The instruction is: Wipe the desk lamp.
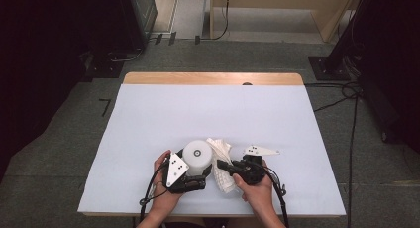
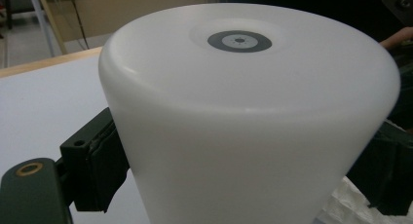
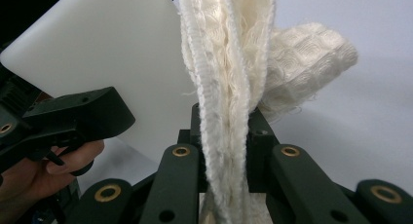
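My left claw (image 1: 198,172) clamped the upturned white cup (image 1: 197,157) near the bench's (image 1: 148,119) front edge, steadying it for wiping. My right claw (image 1: 221,164) was pinched tight on the bunched white cloth (image 1: 221,151), which touched the cup's side.

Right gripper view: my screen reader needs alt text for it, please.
The right gripper pinches a folded cream cloth between its black jaws. To the left stands a white cup, with the left gripper and a hand below.
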Tool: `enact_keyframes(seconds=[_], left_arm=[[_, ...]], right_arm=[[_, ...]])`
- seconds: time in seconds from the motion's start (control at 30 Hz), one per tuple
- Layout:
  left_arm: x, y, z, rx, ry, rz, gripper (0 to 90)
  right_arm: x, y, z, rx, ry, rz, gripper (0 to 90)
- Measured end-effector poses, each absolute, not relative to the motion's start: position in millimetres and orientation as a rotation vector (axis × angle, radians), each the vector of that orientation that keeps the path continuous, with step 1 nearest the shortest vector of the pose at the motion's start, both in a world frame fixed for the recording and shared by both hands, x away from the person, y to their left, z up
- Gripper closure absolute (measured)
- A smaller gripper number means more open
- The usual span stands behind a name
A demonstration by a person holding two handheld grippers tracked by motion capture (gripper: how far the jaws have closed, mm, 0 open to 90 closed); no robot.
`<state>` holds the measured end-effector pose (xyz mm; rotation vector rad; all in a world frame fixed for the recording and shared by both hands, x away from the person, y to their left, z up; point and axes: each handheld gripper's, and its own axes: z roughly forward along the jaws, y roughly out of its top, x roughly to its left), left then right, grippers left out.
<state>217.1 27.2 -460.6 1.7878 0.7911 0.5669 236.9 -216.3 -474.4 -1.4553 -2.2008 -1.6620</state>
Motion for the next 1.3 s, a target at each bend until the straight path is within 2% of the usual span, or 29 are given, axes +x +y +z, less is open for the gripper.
enact_keyframes(seconds=[0.17, 0.47, 0.9, 1.3], left_arm=[[220.7, 28.1, -464.2, 1.807, 0.79, 0.53, 8.9], [220.2, 25.3, -465.3, 1.829, 0.755, 0.523, 8.9], [221.8, 32.3, -459.1, 1.791, 0.742, 0.502, 8.9], [221.8, 24.1, -466.6, 1.828, 0.726, 0.489, 8.9]], right_arm=[[235.6, -216.2, -469.1, -1.443, -2.177, -1.686, 79.4], [227.5, -225.5, -435.6, -1.378, -2.137, -1.834, 79.3], [237.5, -214.0, -471.9, -1.453, -2.165, -1.66, 79.3], [226.1, -226.7, -436.5, -1.401, -2.158, -1.83, 79.3]])
